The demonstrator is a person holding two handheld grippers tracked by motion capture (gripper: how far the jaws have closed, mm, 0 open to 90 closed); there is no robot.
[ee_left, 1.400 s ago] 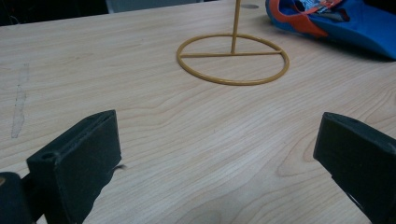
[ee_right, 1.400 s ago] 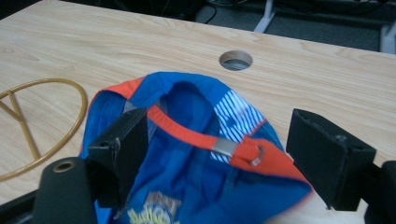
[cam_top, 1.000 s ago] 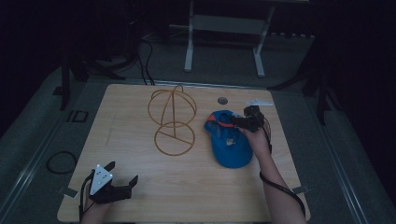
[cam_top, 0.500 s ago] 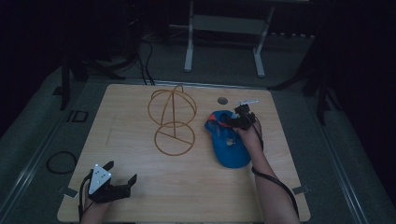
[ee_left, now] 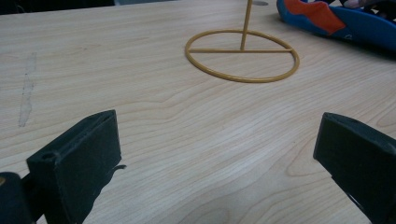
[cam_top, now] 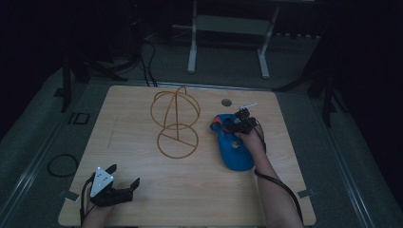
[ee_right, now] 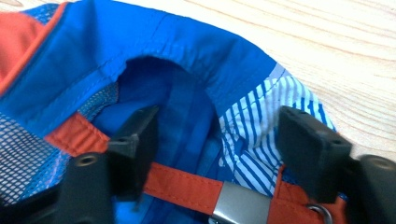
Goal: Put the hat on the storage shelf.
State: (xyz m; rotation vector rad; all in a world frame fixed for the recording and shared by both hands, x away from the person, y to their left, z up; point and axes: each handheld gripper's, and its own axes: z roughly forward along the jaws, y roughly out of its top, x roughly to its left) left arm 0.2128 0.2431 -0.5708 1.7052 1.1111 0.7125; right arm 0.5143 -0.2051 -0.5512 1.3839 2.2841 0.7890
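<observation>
High view: dim, underexposed; wooden table (cam_top: 142,190) the only lit patch, surroundings near black, detail grainy. Left gripper view: bright, even light, soft faint shadows under wire stand (ee_left: 242,56); near jaws blurred. Right gripper view: bright, blue cap (ee_right: 187,60) fabric sharp at centre, jaws and metal buckle (ee_right: 239,201) soft.

Left gripper (cam_top: 124,178) fingers spread wide; right gripper (cam_top: 234,122) fingers parted.

- The room is dark; light falls mainly on a pale wooden worktop (cam_top: 142,190).
- A grey floor (cam_top: 43,142) surrounds it.
- Beyond the worktop, a white metal stand (cam_top: 228,42) rises.
- Black cables (cam_top: 147,66) trail across the floor.
</observation>
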